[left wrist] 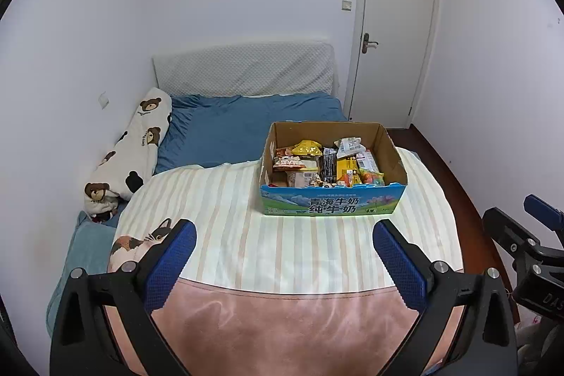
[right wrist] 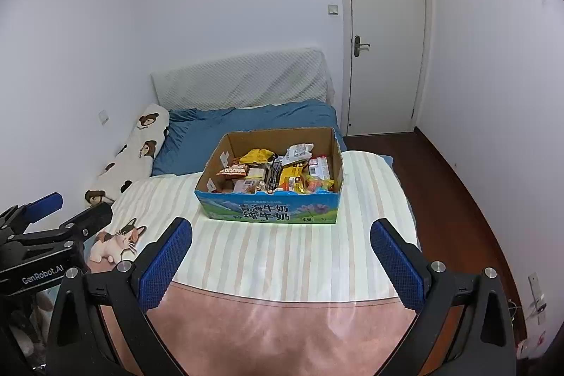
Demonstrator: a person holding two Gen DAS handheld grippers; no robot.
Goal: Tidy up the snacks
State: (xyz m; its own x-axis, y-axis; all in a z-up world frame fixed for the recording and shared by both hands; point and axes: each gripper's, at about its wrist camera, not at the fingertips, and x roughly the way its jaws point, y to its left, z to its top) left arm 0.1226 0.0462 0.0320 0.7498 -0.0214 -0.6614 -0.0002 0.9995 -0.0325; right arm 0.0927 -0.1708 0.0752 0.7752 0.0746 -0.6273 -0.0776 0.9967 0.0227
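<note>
A cardboard milk box [left wrist: 331,204] [right wrist: 271,213] with a blue printed front stands on the striped blanket [left wrist: 225,235] [right wrist: 268,252], holding several snack packets [left wrist: 328,164] [right wrist: 278,173] in yellow, orange, black and white wrappers. My left gripper [left wrist: 284,231] hovers open above the blanket, short of the box and a little left of it. My right gripper [right wrist: 281,229] is open too, with the box straight ahead between its fingers' line. Nothing is held. The right gripper [left wrist: 528,235] also shows at the left wrist view's right edge, and the left gripper [right wrist: 53,228] at the right wrist view's left edge.
The bed has a blue sheet [left wrist: 232,125] and a bear-print bolster [left wrist: 137,147] along the left wall. A padded headboard [left wrist: 243,69] stands behind. A white closed door [left wrist: 394,34] and dark wooden floor [right wrist: 451,199] lie to the right.
</note>
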